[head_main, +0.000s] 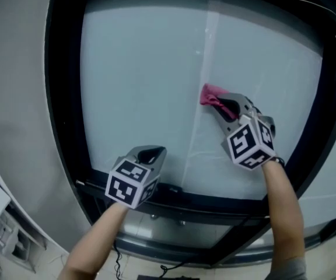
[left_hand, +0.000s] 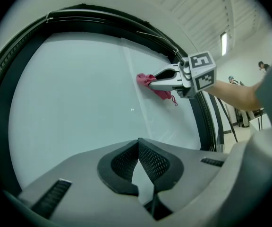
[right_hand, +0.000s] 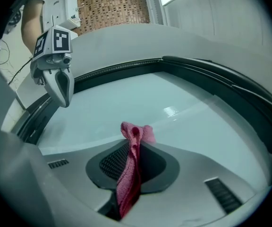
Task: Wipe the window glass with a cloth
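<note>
1. R gripper [head_main: 222, 105] is clamped on the cloth [head_main: 210, 94]. A pink wad sticks out past the jaw tips, so fabric, not plastic, meets the glass [head_main: 139, 80].
2. The cloth sits abt mid-pane, a bit right of centre. It looks pressed to the glass, just right of a pale vertical streak (seam or reflection, can't tell).
3. The rest of the cloth runs back btw the jaws as a tight strip. That deep grip is prob. so it won't slip out under wiping pressure.
4. L gripper [head_main: 150, 154] is closed w/ nothing in it, tips together. It hangs low by the bottom of the frame [head_main: 60, 98], well apart from the cloth. My read: idle, out of the wipe path.
5. R arm reaches up across the lower frame to get at the pane's middle. L arm is held short.
6. Count: 1 cloth, 2 grippers, 1 pane in view, 1 dark frame round it.
7. The wipe seems under way, but I can't tell which parts of the glass are already clean.
</note>
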`<state>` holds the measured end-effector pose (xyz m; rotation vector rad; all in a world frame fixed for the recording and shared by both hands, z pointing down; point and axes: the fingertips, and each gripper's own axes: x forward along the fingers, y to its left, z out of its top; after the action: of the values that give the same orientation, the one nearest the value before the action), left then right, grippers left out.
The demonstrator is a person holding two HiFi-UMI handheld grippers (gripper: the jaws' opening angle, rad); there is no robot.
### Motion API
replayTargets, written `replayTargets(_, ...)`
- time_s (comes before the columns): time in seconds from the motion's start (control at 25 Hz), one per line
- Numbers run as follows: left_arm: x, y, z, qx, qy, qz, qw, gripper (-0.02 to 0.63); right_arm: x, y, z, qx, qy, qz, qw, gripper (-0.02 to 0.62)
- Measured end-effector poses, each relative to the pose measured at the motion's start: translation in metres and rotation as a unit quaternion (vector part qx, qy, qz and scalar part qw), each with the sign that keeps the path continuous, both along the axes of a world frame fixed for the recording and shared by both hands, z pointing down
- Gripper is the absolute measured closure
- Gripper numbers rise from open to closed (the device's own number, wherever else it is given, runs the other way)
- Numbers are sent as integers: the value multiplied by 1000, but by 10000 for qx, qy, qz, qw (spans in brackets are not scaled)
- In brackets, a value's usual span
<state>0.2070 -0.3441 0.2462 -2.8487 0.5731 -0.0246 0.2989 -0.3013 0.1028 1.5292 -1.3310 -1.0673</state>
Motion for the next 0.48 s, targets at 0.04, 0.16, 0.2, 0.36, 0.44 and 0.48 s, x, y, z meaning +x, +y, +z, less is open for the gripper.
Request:
replayTargets(0.04, 2, 0, 4, -40, -15, 20, 10000, 600, 0, 0, 11, -66, -30, -22, 10000, 542)
replayTargets(0.16, 5, 2, 16, -135, -76, 74, 9999, 600, 2, 2, 46, -209, -281, -28, 9994, 542)
replayTargets(0.2, 6, 3, 20, -169, -102, 96, 9998, 600, 4, 2, 59, -268, -395, -8, 9989, 543)
replayTargets(0.36, 9, 5, 34, -300, -155, 168, 9993, 600, 5, 2, 105, -573, -687, -28, 9960, 543)
replayTargets(0.44, 10, 7, 41, -379, -179, 185, 9990, 600, 4, 3, 130, -776, -787, -43, 9939, 541)
replayTargets(0.48, 10, 8, 45, -428, -200, 189, 9987, 600, 3, 4, 141, -857, -837, -55, 9928, 541)
